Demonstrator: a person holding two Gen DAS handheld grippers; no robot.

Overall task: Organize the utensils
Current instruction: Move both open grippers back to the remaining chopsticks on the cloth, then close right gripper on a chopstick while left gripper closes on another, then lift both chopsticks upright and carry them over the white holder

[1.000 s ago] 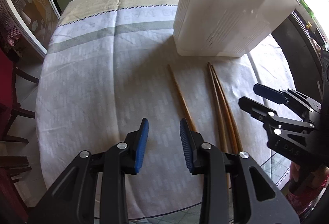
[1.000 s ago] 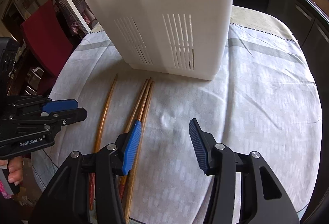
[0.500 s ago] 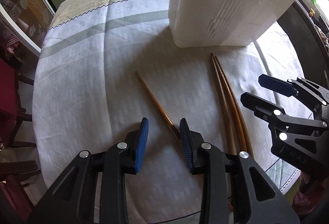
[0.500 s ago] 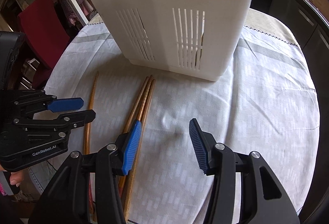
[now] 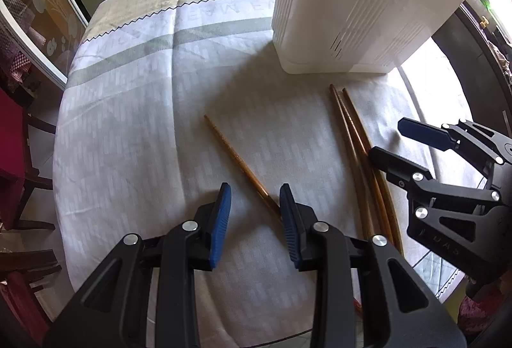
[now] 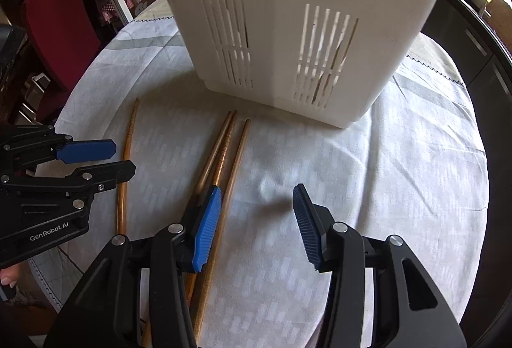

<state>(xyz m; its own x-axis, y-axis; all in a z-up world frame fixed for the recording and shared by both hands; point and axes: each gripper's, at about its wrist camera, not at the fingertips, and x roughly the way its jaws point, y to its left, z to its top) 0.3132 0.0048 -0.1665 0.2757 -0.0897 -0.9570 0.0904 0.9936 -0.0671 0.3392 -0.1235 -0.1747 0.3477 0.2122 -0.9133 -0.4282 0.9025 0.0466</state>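
A round counter [image 5: 128, 130] covered by a pale grey-and-white woven cloth carries a tall white plastic utensil holder with slotted sides [image 6: 288, 28], which stands upright toward the far side. Through its slots a few thin brown sticks show inside, though what they are cannot be told.

Four long brown wooden chopsticks lie flat on the cloth in front of the holder. One single chopstick [image 5: 238, 161] lies apart from the others, slanted, its near end running under the right pad of the left tool [image 5: 255, 221]. The left tool points steeply down at the cloth, its blue ribbed pads parted by a modest gap, and nothing is caught between them; the single chopstick passes just beside the right pad, and whether they touch cannot be told.

The group of three chopsticks [image 6: 224, 153] lies close together, their far tips near the holder's base but short of it. The right tool [image 6: 256, 220] hangs over them with its jaws closing, the gap wide and only bare cloth between the pads; its left pad sits above the three chopsticks, which pass beneath it. It grips nothing.

At the lower left edge of the right wrist view, a fingertip [image 6: 8, 279] of the person shows behind the left tool.
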